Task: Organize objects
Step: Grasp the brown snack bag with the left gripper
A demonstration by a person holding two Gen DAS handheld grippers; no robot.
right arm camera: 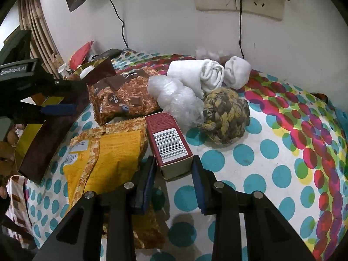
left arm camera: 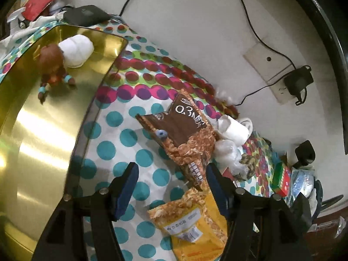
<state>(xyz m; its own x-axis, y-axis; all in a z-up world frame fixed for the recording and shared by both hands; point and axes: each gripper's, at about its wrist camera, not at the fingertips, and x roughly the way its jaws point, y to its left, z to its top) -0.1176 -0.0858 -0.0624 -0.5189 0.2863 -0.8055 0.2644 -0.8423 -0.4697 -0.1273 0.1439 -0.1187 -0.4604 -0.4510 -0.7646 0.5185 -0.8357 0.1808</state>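
Note:
My left gripper [left arm camera: 170,174] is open and empty above the dotted cloth, beside a gold tin tray [left arm camera: 43,117] that holds a small brown doll [left arm camera: 53,65] and a white roll [left arm camera: 76,51]. A brown snack bag [left arm camera: 187,130] and a yellow snack bag [left arm camera: 191,219] lie just ahead of it. My right gripper [right arm camera: 174,167] has its jaws on either side of the near end of a dark red box [right arm camera: 167,141] that lies on the cloth. The brown bag [right arm camera: 124,100] and the yellow bag [right arm camera: 108,152] lie left of the box.
Behind the box lie a crumpled clear plastic wad [right arm camera: 176,100], a braided rope ball [right arm camera: 226,115] and white rolled socks [right arm camera: 206,74]. The left gripper's body [right arm camera: 39,91] shows at the left. Wall sockets [right arm camera: 261,2] and cables hang behind. A green and red box [left arm camera: 281,180] sits at the right.

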